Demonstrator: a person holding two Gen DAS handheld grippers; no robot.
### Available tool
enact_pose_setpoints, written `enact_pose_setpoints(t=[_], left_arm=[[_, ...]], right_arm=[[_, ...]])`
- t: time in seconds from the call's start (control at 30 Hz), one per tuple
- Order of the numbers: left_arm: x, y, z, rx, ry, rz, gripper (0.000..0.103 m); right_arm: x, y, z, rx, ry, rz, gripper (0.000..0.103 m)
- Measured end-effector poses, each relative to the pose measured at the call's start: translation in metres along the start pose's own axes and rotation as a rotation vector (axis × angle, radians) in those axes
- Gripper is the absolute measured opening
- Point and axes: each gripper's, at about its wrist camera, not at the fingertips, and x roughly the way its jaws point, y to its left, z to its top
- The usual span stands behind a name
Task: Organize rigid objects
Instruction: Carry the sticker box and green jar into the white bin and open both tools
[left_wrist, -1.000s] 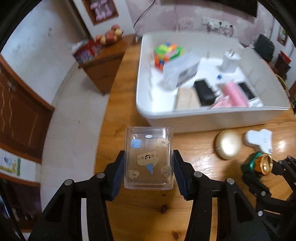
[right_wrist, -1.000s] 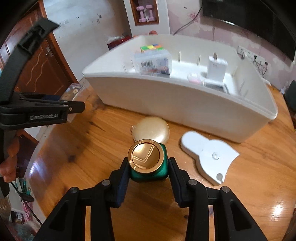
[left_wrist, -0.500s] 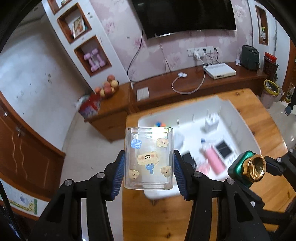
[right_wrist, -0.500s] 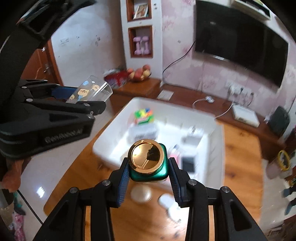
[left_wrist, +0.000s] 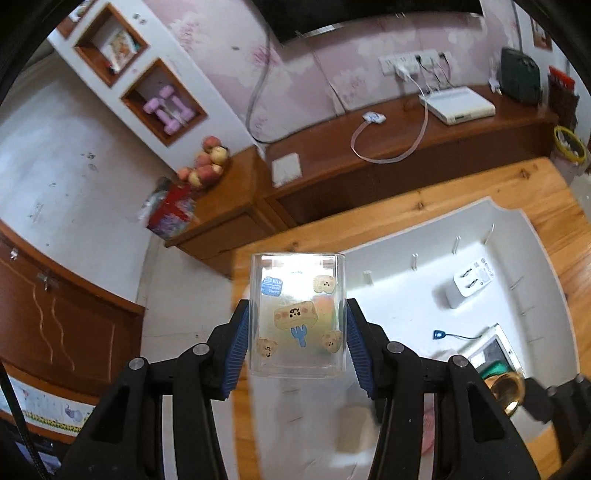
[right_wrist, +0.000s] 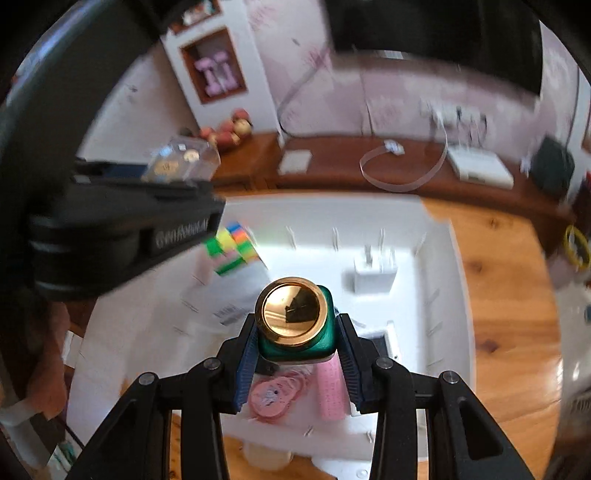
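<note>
Both grippers were up over the white divided bin (right_wrist: 454, 280), and both were loaded. The left gripper (left_wrist: 297, 334) was clamped on a clear plastic box (left_wrist: 297, 314) with cartoon stickers, blue pads flat against its two side walls, the box held above the bin's left part. The right gripper (right_wrist: 297, 338) was closed on a green bottle with a gold cap (right_wrist: 293, 315), hanging over the middle of the bin, with pink items (right_wrist: 328, 387) showing directly beneath it.

Down in the bin sat a white plug adapter (right_wrist: 375, 275) and a coloured puzzle cube (right_wrist: 232, 247), each in its own slot.

To do this well, I'd have said: choose a free compartment for each item before descending, and bring them down one at a time so the two tools, already close together, didn't knock. The bottle wanted to go down upright between dividers, not onto the pink pieces. The clear box looked slick, so the grip should have been released only once its base rested on the bin floor.
</note>
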Motion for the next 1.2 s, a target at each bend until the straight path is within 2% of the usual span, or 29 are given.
enact_pose_setpoints(t=[0.23,0.4,0.47,0.57,0.6,0.7,0.77,0.87,1.03,1.2], left_arm=[[0.058,-0.037,-0.001,0.034,0.107,-0.085,0.053],[0.073,-0.042,-0.005,0.017,0.130,-0.121,0.053],[0.077,-0.045,-0.007,0.007,0.145,-0.140,0.057],[0.075,-0.049,-0.009,0.014,0.147,-0.160,0.070],[0.074,-0.050,-0.009,0.011,0.150,-0.173,0.070],[0.068,-0.046,-0.009,-0.010,0.153,-0.220,0.075],[0.060,-0.041,-0.009,-0.034,0.141,-0.246,0.085],[0.047,-0.031,-0.009,-0.066,0.129,-0.267,0.088],[0.015,-0.018,-0.012,-0.083,0.082,-0.261,0.096],[-0.021,-0.002,-0.022,-0.098,0.034,-0.246,0.096]], right_arm=[[0.069,-0.026,-0.010,0.075,0.176,-0.051,0.041],[0.070,-0.030,-0.015,0.069,0.188,-0.061,0.041],[0.067,-0.027,-0.015,0.050,0.177,-0.077,0.043],[0.060,-0.021,-0.015,0.018,0.148,-0.092,0.056],[0.056,-0.019,-0.016,0.014,0.136,-0.093,0.057],[0.048,-0.014,-0.016,0.008,0.119,-0.085,0.057],[0.041,-0.011,-0.016,0.008,0.110,-0.077,0.057],[0.029,-0.007,-0.015,0.001,0.084,-0.078,0.057],[0.002,-0.003,-0.013,-0.023,0.032,-0.082,0.057],[-0.026,0.002,-0.012,-0.038,-0.013,-0.085,0.057]])
